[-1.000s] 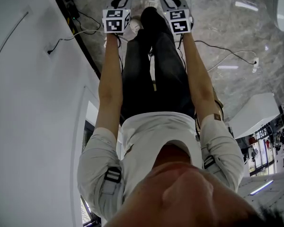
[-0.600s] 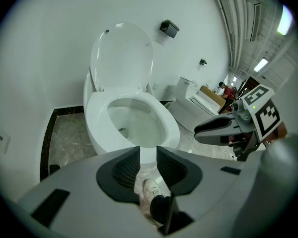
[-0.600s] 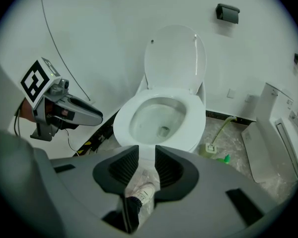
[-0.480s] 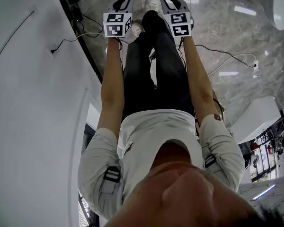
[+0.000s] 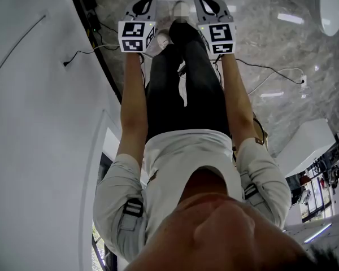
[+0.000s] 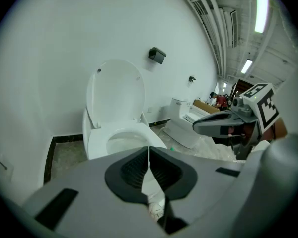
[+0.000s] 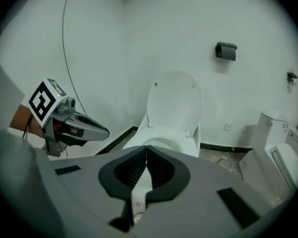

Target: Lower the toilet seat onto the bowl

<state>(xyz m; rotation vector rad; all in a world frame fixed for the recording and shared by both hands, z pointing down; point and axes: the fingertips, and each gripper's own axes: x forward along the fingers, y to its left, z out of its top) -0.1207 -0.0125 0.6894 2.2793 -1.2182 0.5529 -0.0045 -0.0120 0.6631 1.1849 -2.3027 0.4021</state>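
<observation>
At toilet (image 6: 120, 142), you're holding left gripper (image 6: 149, 148) and right gripper (image 7: 147, 148) up, both empty, jaws just closing fully, probably for nudging raised seat (image 6: 115, 90) down.

Toilet seat (image 7: 175, 100) upright, hand-held gripper (image 7: 147, 148) (just closed, empty)

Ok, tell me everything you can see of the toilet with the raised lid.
The toilet is glossy white, ceramic by its look, standing on the grey stone floor with its back to the white wall. Its oval lid stands upright, leaning back toward the wall, small bumpers showing on its face. The bowl is open; nothing rests on it.
</observation>
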